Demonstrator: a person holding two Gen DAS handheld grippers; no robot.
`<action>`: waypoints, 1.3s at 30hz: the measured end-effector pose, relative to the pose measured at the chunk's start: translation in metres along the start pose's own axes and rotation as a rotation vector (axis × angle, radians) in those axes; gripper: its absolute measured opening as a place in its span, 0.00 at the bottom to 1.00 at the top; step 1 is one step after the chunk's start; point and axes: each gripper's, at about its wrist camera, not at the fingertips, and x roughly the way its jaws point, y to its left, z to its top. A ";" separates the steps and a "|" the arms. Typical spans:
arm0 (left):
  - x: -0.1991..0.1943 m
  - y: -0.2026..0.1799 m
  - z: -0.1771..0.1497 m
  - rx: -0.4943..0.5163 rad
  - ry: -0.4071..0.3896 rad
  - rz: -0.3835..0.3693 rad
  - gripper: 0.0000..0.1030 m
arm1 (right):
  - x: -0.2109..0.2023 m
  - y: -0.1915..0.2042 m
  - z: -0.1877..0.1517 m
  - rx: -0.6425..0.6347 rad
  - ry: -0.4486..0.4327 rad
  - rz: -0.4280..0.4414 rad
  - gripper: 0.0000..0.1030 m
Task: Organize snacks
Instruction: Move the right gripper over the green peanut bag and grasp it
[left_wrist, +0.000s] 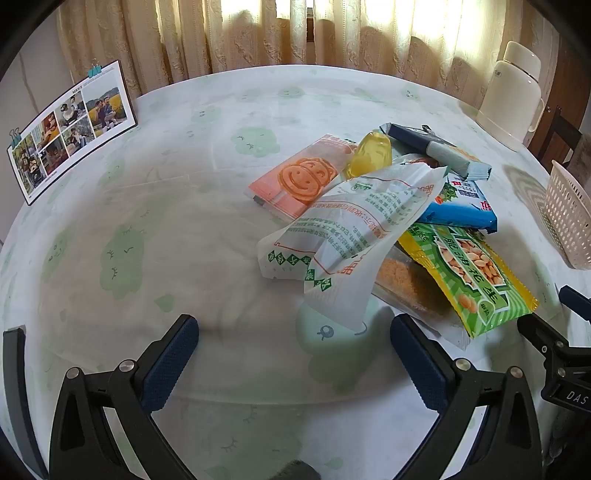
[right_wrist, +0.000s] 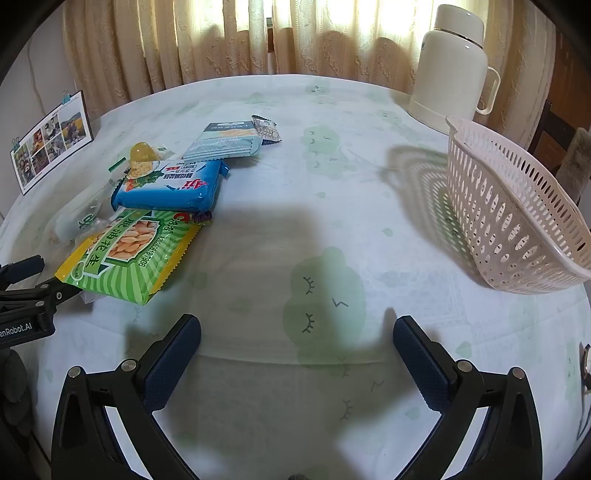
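A pile of snack packets lies on the table. In the left wrist view I see a white packet with green print (left_wrist: 354, 229), an orange smiley packet (left_wrist: 299, 173), a yellow jelly cup (left_wrist: 369, 155), a blue packet (left_wrist: 465, 206), a green peanut packet (left_wrist: 476, 273) and a grey-blue packet (left_wrist: 443, 151). The right wrist view shows the peanut packet (right_wrist: 129, 251), blue packet (right_wrist: 170, 184) and grey-blue packet (right_wrist: 225, 142). A pink slotted basket (right_wrist: 517, 206) stands at the right. My left gripper (left_wrist: 295, 354) is open and empty just before the pile. My right gripper (right_wrist: 297, 347) is open and empty over bare cloth.
A cream thermos jug (right_wrist: 450, 62) stands at the back right behind the basket. A clipped photo card (left_wrist: 70, 129) leans at the far left. Curtains hang behind the round table (right_wrist: 295, 236), which has a pale cloth with green prints.
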 end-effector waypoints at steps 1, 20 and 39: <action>0.000 0.000 0.000 0.000 0.000 0.000 1.00 | 0.000 0.000 0.000 0.000 0.001 0.000 1.00; -0.004 0.006 -0.003 -0.031 -0.007 -0.033 0.98 | 0.001 0.001 0.002 -0.007 0.007 0.003 1.00; -0.035 0.028 -0.006 -0.134 -0.133 -0.065 0.94 | -0.029 0.022 0.004 0.009 -0.056 0.238 1.00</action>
